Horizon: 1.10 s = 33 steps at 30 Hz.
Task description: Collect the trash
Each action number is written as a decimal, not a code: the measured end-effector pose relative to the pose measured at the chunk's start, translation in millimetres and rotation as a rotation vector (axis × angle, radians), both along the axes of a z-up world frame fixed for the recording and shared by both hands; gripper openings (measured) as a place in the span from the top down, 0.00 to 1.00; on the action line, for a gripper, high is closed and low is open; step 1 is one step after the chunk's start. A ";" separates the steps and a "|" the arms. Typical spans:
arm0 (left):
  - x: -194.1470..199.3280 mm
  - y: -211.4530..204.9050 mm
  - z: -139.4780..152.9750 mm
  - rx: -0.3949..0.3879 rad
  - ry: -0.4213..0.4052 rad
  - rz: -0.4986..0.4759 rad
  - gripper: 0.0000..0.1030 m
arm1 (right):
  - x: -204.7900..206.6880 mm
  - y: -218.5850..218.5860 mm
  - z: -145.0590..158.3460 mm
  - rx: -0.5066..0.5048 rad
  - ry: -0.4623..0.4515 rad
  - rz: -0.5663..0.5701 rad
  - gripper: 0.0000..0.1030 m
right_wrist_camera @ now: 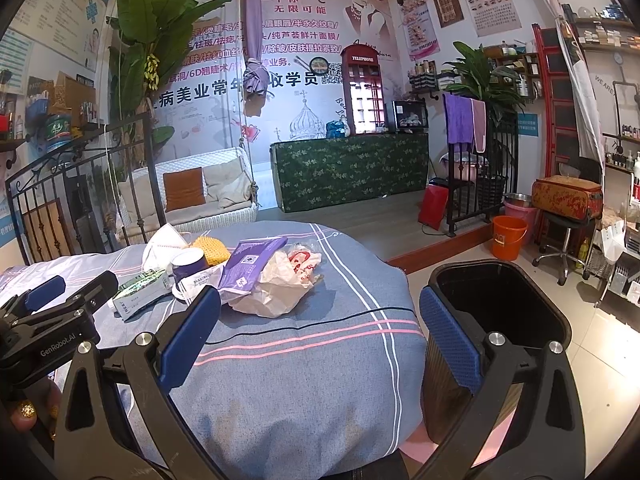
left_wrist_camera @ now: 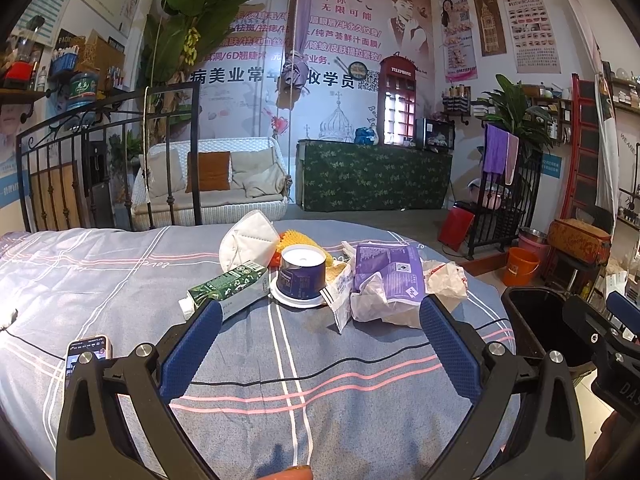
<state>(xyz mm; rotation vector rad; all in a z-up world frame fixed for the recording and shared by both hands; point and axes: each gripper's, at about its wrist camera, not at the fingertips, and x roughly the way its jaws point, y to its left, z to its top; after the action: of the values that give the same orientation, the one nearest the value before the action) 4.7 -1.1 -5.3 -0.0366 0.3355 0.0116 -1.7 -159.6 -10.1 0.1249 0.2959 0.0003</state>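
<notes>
The red phone-booth cabinet [right_wrist_camera: 365,92] at twelve o'clock reads "TELEPHONE" on its top. The wall banner [right_wrist_camera: 304,20] behind it shows "you unlimited", "一个你 无限可能" and "收学员". At nine o'clock, the left tongs [right_wrist_camera: 44,340] carry "GenRobot.AI" on their black body.

Bright even indoor light; strong fisheye edge bending; dark corners; sharp.

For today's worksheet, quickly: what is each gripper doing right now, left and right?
Left gripper: open, holding nothing, above the bedsheet.
Right gripper: open, holding nothing, beside the black bin.
</notes>
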 end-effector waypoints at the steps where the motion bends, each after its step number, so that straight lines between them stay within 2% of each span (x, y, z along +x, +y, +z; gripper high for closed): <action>1: 0.1 0.0 -0.1 0.000 0.000 0.000 0.05 | -0.1 -0.2 0.2 0.001 -0.001 0.000 0.04; 25: 4.2 2.0 -7.3 -0.001 0.008 -0.002 0.05 | 6.6 1.0 -2.5 -0.001 0.027 0.007 0.04; 30: 9.0 3.7 -10.8 -0.003 0.035 -0.017 0.05 | 15.2 2.7 -3.9 -0.014 0.045 0.016 0.04; 33: 17.4 6.2 -16.7 -0.010 0.085 -0.045 0.05 | 26.5 3.7 -8.9 0.003 0.073 0.033 0.04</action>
<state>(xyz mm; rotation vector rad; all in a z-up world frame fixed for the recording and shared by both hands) 22.1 5.1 -22.1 -0.0388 0.4209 -0.0337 24.8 -155.9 -19.0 0.1234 0.3711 0.0291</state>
